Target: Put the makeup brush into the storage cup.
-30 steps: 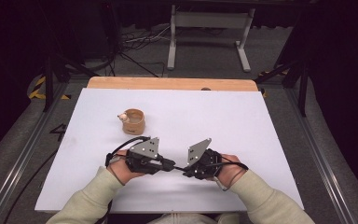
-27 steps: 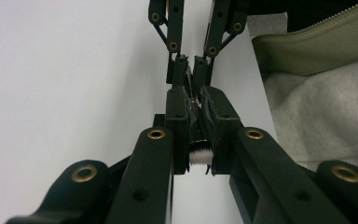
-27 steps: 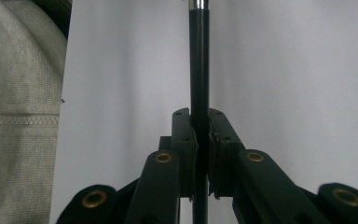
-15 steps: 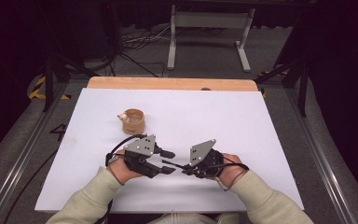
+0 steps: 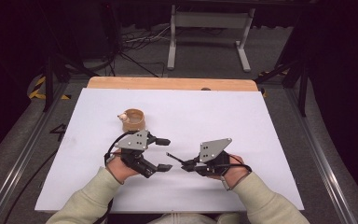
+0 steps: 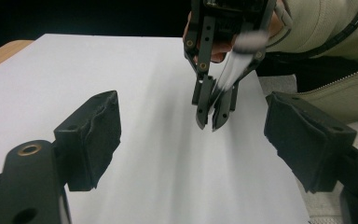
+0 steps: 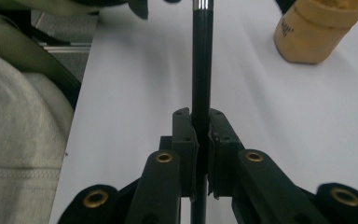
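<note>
My right gripper is shut on a thin black rod whose free end points left toward my left gripper. In the right gripper view the rod runs straight up from between the closed jaws and ends in a silver band at the top edge. My left gripper is open with nothing between its pads. The right gripper faces it a short way off. A small tan cup stands behind the left gripper and shows as.
The white tabletop has a wooden strip along its far edge. A small pale object sits against the cup's left side. Beyond the table a metal stand and cables lie on the floor.
The two grippers have drawn apart. The left gripper has opened and let go of the rod's end, and the right gripper has moved right with the rod in it.
</note>
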The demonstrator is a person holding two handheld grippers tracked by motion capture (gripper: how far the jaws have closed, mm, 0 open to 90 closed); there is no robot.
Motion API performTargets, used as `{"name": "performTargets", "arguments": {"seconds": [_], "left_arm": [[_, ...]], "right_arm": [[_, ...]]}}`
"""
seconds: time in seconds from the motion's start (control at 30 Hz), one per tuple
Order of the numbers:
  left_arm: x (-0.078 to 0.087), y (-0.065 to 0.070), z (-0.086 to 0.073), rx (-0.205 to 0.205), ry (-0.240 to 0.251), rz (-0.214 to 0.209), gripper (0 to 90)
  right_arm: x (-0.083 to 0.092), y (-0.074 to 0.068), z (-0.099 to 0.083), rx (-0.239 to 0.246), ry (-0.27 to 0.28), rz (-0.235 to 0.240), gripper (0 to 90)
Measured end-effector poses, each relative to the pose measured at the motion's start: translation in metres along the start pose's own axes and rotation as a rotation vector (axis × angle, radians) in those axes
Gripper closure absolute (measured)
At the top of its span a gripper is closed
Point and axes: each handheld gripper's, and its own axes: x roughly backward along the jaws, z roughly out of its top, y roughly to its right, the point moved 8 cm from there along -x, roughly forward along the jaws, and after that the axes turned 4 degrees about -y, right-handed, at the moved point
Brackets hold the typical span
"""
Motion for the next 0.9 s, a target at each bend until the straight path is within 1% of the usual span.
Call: {"name": "performTargets", "arguments": {"seconds": [0.07,0.2,0.27,0.33,0.37,0.4,0.47,0.5,0.53,0.57,0.6,0.63,0.7,0.77,0.87,0.9], "left_arm": [[0.0,0.0,0.0,0.004,0.007,-0.007,19.9],[0.001,-0.001,0.0,0.012,0.018,0.001,19.7],[0.002,-0.001,0.0,0.014,0.023,0.003,19.7],[0.002,-0.002,0.0,0.019,0.026,0.006,19.5],[0.002,-0.002,0.0,0.019,0.026,0.006,19.3],[0.002,-0.002,0.0,0.019,0.026,0.01,19.3],[0.001,-0.003,-0.001,0.017,0.02,0.016,18.8],[0.001,-0.004,-0.001,0.017,0.02,0.02,18.1],[0.0,-0.004,-0.001,0.02,0.019,0.021,17.9],[0.0,-0.004,-0.001,0.02,0.019,0.021,17.7],[0.0,-0.004,-0.002,0.02,0.018,0.02,17.6],[0.0,-0.004,-0.002,0.02,0.018,0.02,17.5],[0.0,-0.005,-0.002,0.021,0.02,0.022,17.3],[0.0,-0.005,-0.001,0.023,0.023,0.027,16.5],[0.0,-0.005,-0.001,0.024,0.023,0.026,16.4],[0.0,-0.005,-0.001,0.024,0.023,0.026,16.4]], "right_arm": [[0.002,0.0,0.002,0.004,0.044,-0.01,84.1],[0.004,0.001,0.007,0.011,0.134,-0.024,84.0],[0.005,0.002,0.009,0.01,0.169,-0.033,84.0],[0.005,0.003,0.01,-0.002,0.204,-0.037,84.0],[0.005,0.003,0.01,-0.002,0.204,-0.037,84.0],[0.004,0.004,0.01,-0.011,0.217,-0.04,84.0],[0.004,0.005,0.01,-0.031,0.257,-0.044,84.0],[0.004,0.007,0.01,-0.043,0.291,-0.047,84.1],[0.003,0.007,0.01,-0.049,0.309,-0.049,84.0],[0.003,0.007,0.01,-0.049,0.309,-0.049,84.0],[0.001,0.007,0.01,-0.058,0.343,-0.055,84.0],[0.001,0.007,0.01,-0.058,0.343,-0.055,84.0],[-0.001,0.007,0.01,-0.064,0.377,-0.062,84.0],[-0.005,0.007,0.008,-0.072,0.399,-0.075,84.0],[-0.007,0.007,0.007,-0.08,0.405,-0.076,84.0],[-0.008,0.008,0.007,-0.086,0.415,-0.079,84.0]]}}
